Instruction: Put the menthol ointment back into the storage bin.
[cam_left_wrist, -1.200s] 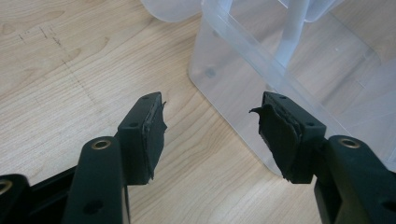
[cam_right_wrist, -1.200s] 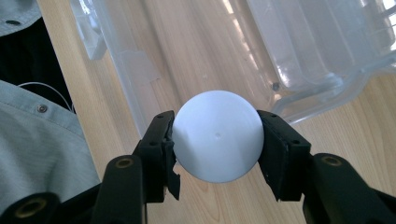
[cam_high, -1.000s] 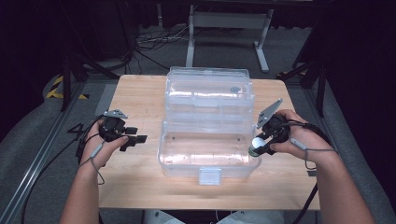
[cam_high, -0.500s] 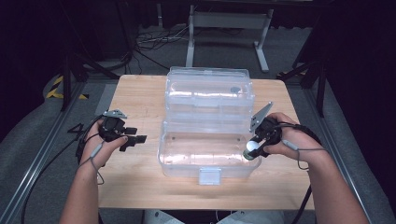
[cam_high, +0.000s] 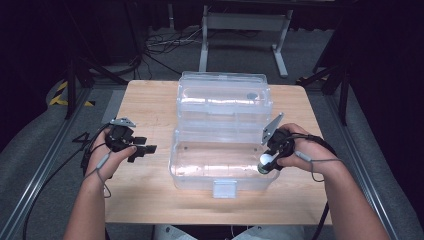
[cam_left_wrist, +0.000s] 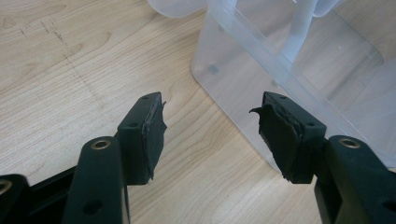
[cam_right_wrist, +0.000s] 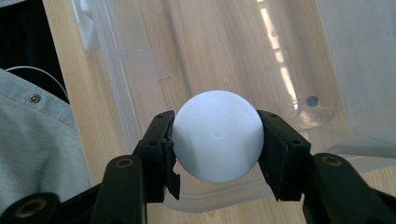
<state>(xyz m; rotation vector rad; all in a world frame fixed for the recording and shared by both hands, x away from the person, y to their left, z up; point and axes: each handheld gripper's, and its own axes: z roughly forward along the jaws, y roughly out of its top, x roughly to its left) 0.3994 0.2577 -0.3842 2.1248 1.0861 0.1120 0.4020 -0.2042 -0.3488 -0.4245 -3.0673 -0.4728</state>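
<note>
White and smooth, the ball (cam_right_wrist: 217, 142) sits pinched between the pads of your right gripper (cam_right_wrist: 217, 149), over the clear plastic box (cam_high: 220, 170). Your left gripper (cam_left_wrist: 210, 135) stands empty with jaws apart beside the box. No writing is readable.

**Bright table, dark room, soft high view**

The high view is soft and low in detail; the wooden table (cam_high: 150, 195) is lit from above while the floor around it falls nearly black. Glare streaks run along the clear plastic box (cam_right_wrist: 280, 70). The gripper views are sharper, with the white ball (cam_right_wrist: 217, 135) evenly lit and the far background slightly blurred.
</note>
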